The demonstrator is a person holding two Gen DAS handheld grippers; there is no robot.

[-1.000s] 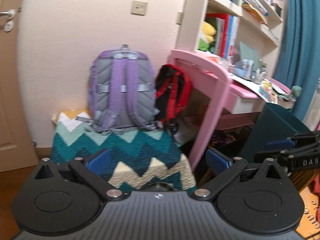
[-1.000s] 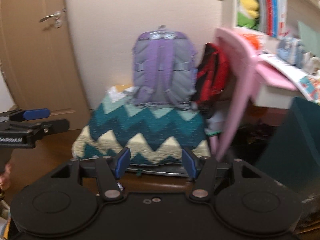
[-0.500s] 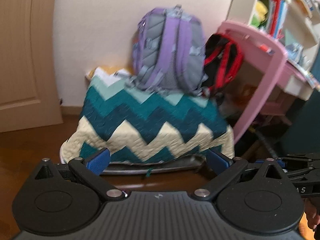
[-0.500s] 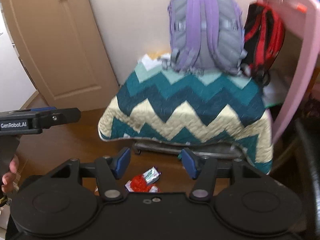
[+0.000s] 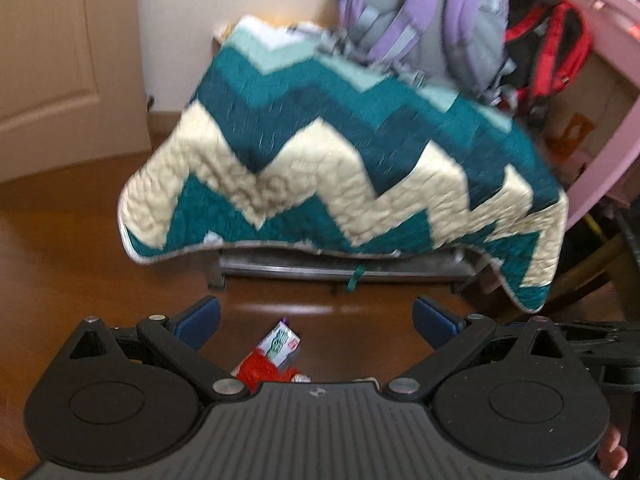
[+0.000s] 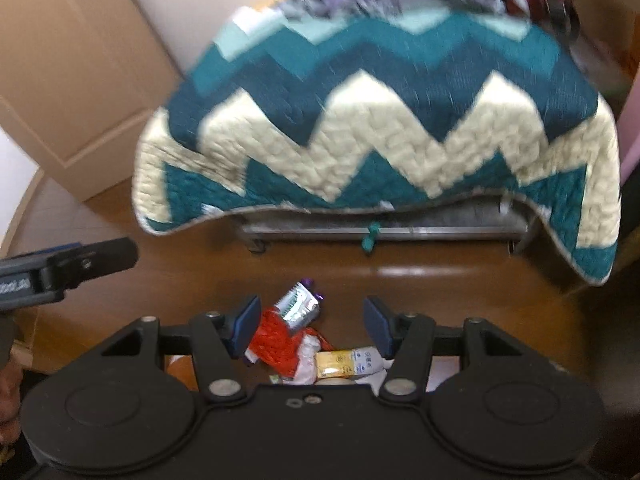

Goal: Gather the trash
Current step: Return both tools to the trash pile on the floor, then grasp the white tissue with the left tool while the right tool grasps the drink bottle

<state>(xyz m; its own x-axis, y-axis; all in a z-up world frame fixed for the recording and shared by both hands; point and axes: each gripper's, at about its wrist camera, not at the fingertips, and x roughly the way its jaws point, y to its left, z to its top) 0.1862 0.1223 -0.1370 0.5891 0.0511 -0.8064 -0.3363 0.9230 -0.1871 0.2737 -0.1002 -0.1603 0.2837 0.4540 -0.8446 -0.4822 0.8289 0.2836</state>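
Observation:
A small heap of trash lies on the brown wooden floor: a silver-green wrapper (image 6: 298, 306), a crumpled red wrapper (image 6: 272, 338) and a yellow-white packet (image 6: 348, 362). In the left wrist view the silver-green wrapper (image 5: 282, 344) and red wrapper (image 5: 260, 370) show just above the gripper body. My right gripper (image 6: 312, 320) is open, hanging above the heap with the wrappers seen between its blue pads. My left gripper (image 5: 316, 320) is open too and holds nothing; its side also shows at the left edge of the right wrist view (image 6: 68, 268).
A teal and cream zigzag quilt (image 6: 380, 132) drapes over a low wheeled frame (image 6: 380, 230) just beyond the trash. A purple backpack (image 5: 424, 12) and a red-black backpack (image 5: 548, 48) rest on it. A pink desk (image 5: 600, 100) stands right, a door (image 5: 44, 60) left.
Both cameras have tilted down and moved closer to the floor. The trash heap came into view between the fingers. Shelves and wall slid out of view. Both grippers stayed open.

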